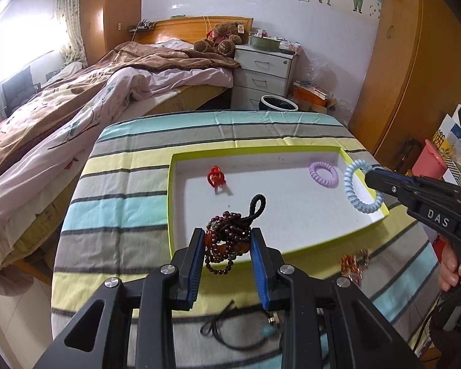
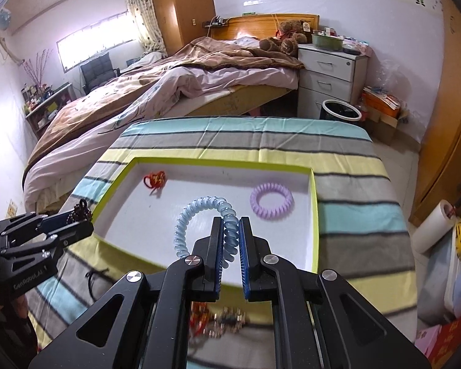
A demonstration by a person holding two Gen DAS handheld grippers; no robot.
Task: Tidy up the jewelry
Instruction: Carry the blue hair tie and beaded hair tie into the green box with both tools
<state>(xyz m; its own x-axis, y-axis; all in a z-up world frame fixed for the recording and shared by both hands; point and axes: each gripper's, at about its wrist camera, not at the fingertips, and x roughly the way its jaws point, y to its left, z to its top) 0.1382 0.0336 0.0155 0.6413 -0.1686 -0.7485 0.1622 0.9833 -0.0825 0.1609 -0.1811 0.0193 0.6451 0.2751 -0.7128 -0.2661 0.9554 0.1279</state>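
L gripper [image 1: 227,252], lower centre of its wrist view, is clamped on a dark bead bracelet bundle [image 1: 227,240] w/ a black cord loop, held over the near edge of the white tray [image 1: 292,215]. R gripper [image 2: 230,246] pinches a blue coil hair tie [image 2: 199,215], hanging over the tray's mid area. Inside the tray: purple coil tie [image 2: 271,198] at right, red trinket [image 2: 155,180] upper left. Blurry pile, prob. more jewelry [image 2: 218,319], lies on the striped cloth [image 2: 353,215] below the tray.
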